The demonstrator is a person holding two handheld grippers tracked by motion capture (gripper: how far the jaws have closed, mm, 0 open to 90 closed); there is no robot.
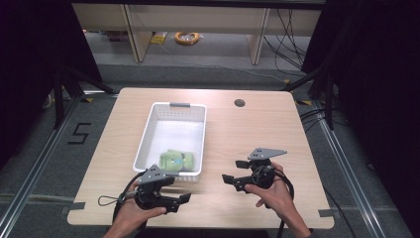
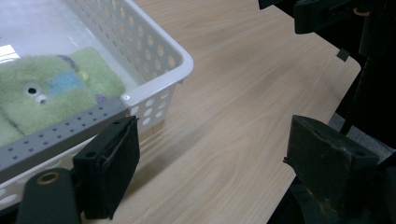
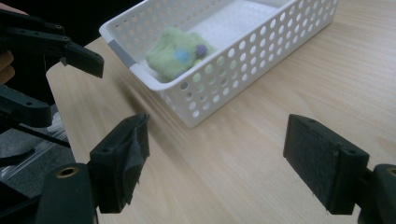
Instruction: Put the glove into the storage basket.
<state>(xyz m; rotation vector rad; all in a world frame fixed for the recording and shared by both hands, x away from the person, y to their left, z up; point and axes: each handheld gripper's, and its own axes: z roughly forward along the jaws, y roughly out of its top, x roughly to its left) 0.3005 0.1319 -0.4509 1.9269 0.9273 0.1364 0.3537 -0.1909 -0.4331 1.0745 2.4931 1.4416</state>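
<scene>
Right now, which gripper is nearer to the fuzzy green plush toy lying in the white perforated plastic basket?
Left. The left gripper sits just below the basket's near end, where the fuzzy green plush toy lies. The right gripper is farther out over the bare wooden table.

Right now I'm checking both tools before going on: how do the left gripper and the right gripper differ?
The left gripper sits right beside the white basket's near end, by the green plush toy; the right gripper sits apart from the basket, over bare table. The left gripper's fingers point toward the table's right side, the right gripper's toward its left, so they face each other. Both are hand-held, black, open and empty.
</scene>
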